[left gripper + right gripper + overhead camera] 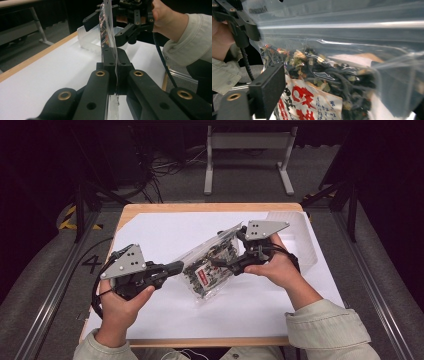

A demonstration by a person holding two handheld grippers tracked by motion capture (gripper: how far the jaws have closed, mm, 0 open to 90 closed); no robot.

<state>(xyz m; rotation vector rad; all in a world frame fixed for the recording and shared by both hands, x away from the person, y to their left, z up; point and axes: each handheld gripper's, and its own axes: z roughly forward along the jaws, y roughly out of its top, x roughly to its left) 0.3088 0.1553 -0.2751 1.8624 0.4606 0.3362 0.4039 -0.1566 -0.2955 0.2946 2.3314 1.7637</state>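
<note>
Bag (212, 265) – thin, slippery film, light loose contents; grip the flat edge. Left gripper (176, 267) fingers clamp the bag edge; right gripper (227, 265) fingers wide – bag between, unpinched.

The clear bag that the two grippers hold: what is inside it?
Inside the bag lies a dark, dried-looking mix with pale and orange bits, and a white packet with red print. The mix covers the packet's upper part, and what lies beneath cannot be seen.
</note>
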